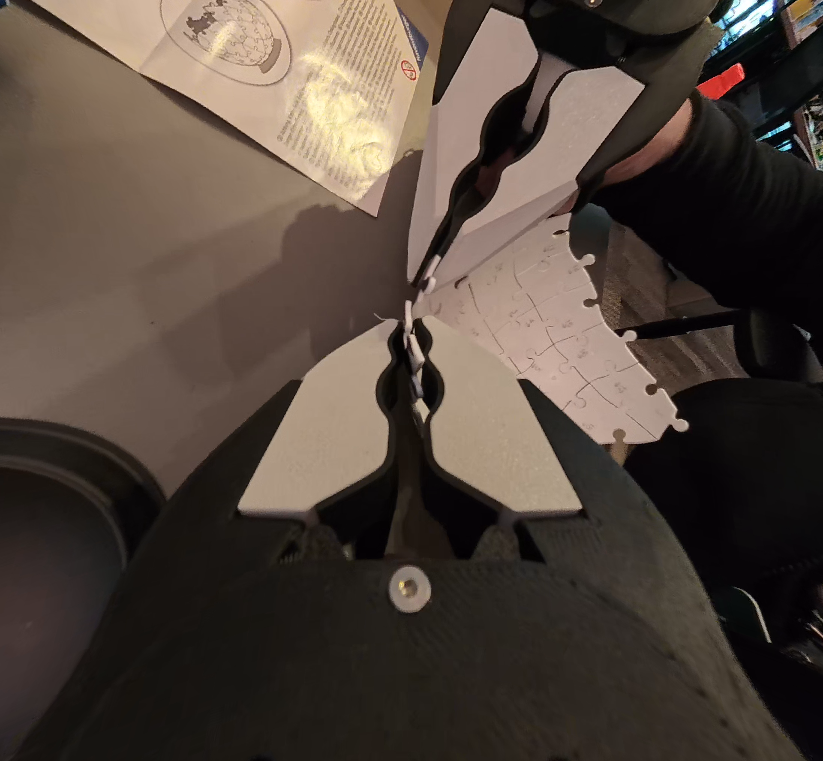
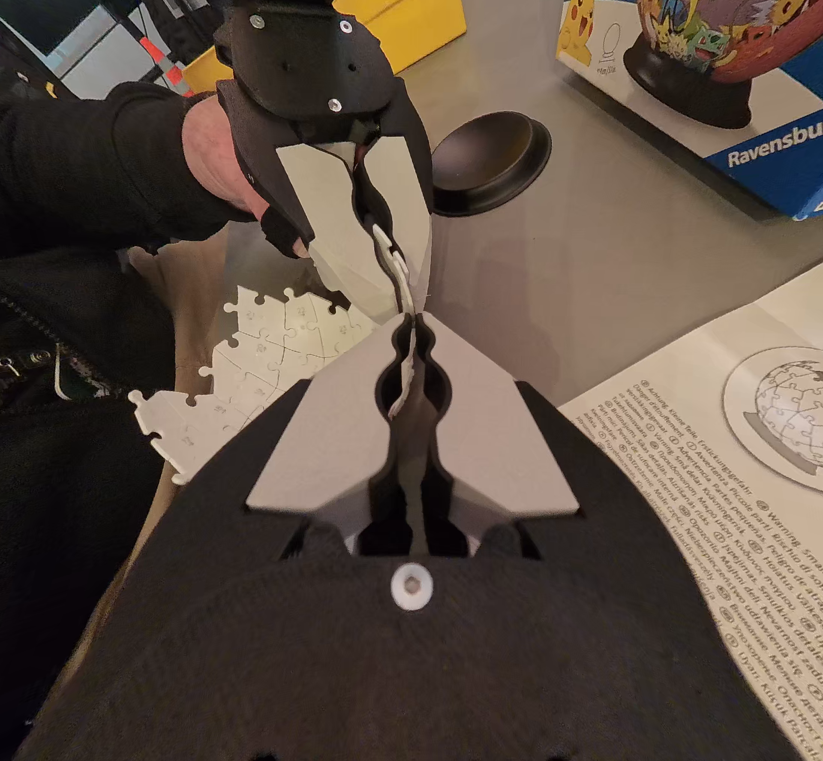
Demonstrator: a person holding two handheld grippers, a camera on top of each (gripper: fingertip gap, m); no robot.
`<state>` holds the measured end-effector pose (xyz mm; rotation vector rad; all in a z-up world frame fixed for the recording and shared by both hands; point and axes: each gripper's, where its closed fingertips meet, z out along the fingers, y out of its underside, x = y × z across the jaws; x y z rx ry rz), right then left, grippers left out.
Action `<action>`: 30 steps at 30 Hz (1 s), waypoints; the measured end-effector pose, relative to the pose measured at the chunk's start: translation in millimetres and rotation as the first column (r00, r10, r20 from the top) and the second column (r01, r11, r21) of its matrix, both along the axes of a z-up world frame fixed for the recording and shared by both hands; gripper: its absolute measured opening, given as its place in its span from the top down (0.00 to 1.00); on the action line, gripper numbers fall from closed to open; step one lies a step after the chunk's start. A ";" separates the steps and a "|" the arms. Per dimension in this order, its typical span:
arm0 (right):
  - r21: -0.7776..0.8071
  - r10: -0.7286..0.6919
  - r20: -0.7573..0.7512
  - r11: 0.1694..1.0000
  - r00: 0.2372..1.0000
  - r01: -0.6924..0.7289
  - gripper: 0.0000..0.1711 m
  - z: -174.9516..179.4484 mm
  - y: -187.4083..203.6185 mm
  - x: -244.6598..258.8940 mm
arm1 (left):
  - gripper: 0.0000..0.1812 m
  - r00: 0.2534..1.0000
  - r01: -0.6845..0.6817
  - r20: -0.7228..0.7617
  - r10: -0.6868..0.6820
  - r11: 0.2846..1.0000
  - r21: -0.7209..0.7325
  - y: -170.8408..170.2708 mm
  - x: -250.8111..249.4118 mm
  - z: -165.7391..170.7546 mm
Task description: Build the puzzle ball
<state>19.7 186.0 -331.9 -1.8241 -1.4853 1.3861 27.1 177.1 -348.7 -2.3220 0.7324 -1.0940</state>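
L claw (image 1: 410, 330) & R claw (image 2: 412, 321) both pinching white puzzle sheet (image 1: 574, 347) edge, tips nearly touching, above table (image 1: 133, 249).

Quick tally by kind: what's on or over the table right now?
Grippers: 2, left and right
Assembled puzzle sections: 1, the white curved sheet both grippers hold
Black stands: 1
Instruction sheets: 1
Puzzle boxes: 1
Yellow bins: 1
Total: 7
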 end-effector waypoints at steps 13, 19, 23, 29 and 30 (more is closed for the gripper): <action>-0.041 0.068 0.029 0.997 0.997 -0.067 0.98 1.7 -2.4 6.7 | 0.98 1.000 0.006 -0.015 -0.006 1.000 0.018 0.0 0.7 -2.6; -0.094 0.098 0.081 0.991 0.992 -0.090 0.91 0.0 1.1 12.8 | 0.98 1.000 0.002 -0.021 -0.002 1.000 0.014 0.2 -1.0 -1.5; -0.154 0.138 0.153 0.981 0.979 -0.114 0.88 -9.7 -0.2 16.8 | 0.98 1.000 -0.002 -0.023 0.002 1.000 0.016 0.2 -2.8 -2.0; -0.224 0.280 0.294 0.950 0.914 -0.219 0.93 -22.3 -11.8 13.2 | 0.98 0.998 0.016 -0.056 -0.014 0.999 0.034 -0.1 -0.7 -0.9; -0.241 0.311 0.308 0.940 0.899 -0.242 0.95 -23.0 -15.0 12.7 | 0.98 0.998 0.018 -0.056 -0.016 0.999 0.037 -0.2 -0.2 -0.3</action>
